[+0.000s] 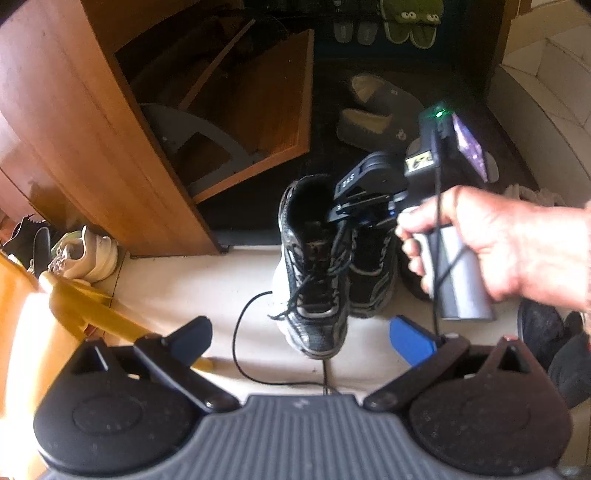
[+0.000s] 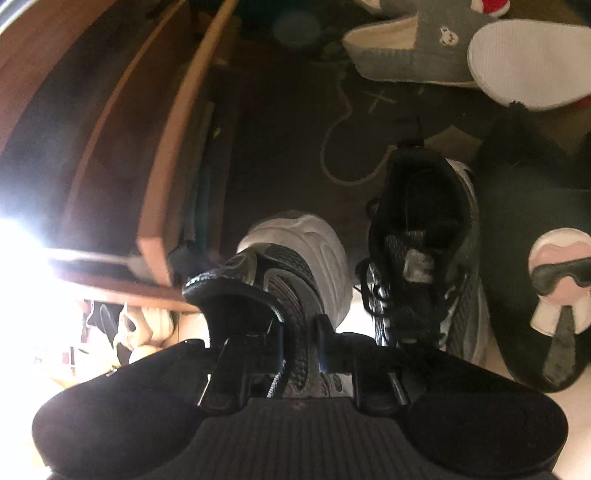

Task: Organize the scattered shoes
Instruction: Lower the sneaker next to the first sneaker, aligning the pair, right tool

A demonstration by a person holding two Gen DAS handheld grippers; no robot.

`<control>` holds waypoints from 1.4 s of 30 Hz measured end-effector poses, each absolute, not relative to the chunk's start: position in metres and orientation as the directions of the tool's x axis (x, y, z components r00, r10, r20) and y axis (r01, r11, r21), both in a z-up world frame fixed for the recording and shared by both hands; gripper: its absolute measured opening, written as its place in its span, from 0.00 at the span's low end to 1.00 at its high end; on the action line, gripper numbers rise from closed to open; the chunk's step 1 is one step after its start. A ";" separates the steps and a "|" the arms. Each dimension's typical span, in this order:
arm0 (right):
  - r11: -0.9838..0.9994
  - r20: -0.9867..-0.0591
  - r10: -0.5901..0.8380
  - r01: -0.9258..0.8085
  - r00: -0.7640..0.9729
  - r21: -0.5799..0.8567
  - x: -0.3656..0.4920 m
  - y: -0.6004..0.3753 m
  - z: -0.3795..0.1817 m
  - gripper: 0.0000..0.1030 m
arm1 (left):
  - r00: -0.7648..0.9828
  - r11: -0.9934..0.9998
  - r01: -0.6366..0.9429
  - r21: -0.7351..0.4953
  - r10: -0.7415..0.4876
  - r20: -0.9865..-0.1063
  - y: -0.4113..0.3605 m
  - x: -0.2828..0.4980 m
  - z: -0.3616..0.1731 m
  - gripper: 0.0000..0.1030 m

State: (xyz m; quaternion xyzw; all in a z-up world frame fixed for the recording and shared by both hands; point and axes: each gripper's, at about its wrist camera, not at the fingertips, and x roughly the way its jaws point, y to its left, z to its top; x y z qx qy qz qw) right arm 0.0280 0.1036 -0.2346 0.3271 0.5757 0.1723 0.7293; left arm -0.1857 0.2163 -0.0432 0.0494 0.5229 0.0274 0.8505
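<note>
A black sneaker with a white sole [image 1: 314,280] hangs toe-down above the pale floor. My right gripper [image 1: 338,208], gripped by a person's hand [image 1: 491,240], is shut on its collar beside the laces. In the right wrist view the pads of that gripper [image 2: 300,334] pinch the shoe's rim [image 2: 284,273]. The matching sneaker [image 1: 373,273] [image 2: 421,240] stands on the floor just right of the hanging one. My left gripper [image 1: 301,338] is open and holds nothing, nearer the camera than the hanging shoe.
An open tilt-out wooden shoe cabinet [image 1: 221,110] stands at the left. Grey slippers [image 1: 373,110] lie on the dark mat behind, green slippers [image 1: 410,22] farther back. White sneakers [image 1: 88,254] sit beside the cabinet. A black slipper [image 2: 554,288] lies right. A cable [image 1: 240,332] crosses the floor.
</note>
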 end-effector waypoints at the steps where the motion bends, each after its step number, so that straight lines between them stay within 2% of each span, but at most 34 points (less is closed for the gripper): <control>1: 0.719 -0.722 0.633 0.133 0.281 0.682 0.031 0.103 -0.236 0.17 | 0.454 0.993 0.009 0.116 0.099 -0.886 0.216 -0.184 -0.043 1.00; 13: 0.645 -0.680 0.649 0.226 0.341 0.729 0.060 0.078 -0.251 0.17 | 0.437 0.995 -0.048 0.082 0.095 -0.894 0.224 -0.186 -0.049 1.00; 16: 0.675 -0.696 0.643 0.192 0.321 0.712 0.060 0.086 -0.254 0.17 | 0.454 0.992 -0.057 0.111 0.125 -0.882 0.225 -0.185 -0.048 1.00; 19: 0.677 -0.697 0.646 0.187 0.311 0.712 0.063 0.090 -0.255 0.18 | 0.442 0.991 -0.099 0.084 0.120 -0.889 0.234 -0.181 -0.051 1.00; 25: 0.604 -0.646 0.702 0.231 0.300 0.763 0.065 0.085 -0.255 0.18 | 0.404 0.987 -0.157 0.043 0.104 -0.909 0.243 -0.178 -0.057 1.00; 32: 0.560 -0.604 0.738 0.226 0.300 0.797 0.059 0.079 -0.246 0.18 | 0.401 0.984 -0.163 0.067 0.129 -0.907 0.240 -0.178 -0.058 1.00; 34: 0.583 -0.617 0.730 0.203 0.293 0.787 0.061 0.079 -0.244 0.18 | 0.394 0.983 -0.164 0.077 0.137 -0.909 0.240 -0.178 -0.061 1.00; 37: 0.673 -0.680 0.677 0.136 0.283 0.727 0.064 0.088 -0.240 0.25 | 0.377 0.983 -0.164 0.080 0.138 -0.916 0.240 -0.178 -0.065 1.00; 42: 0.630 -0.633 0.704 0.128 0.321 0.766 0.068 0.094 -0.237 0.28 | 0.376 0.981 -0.182 0.061 0.127 -0.918 0.242 -0.174 -0.064 1.00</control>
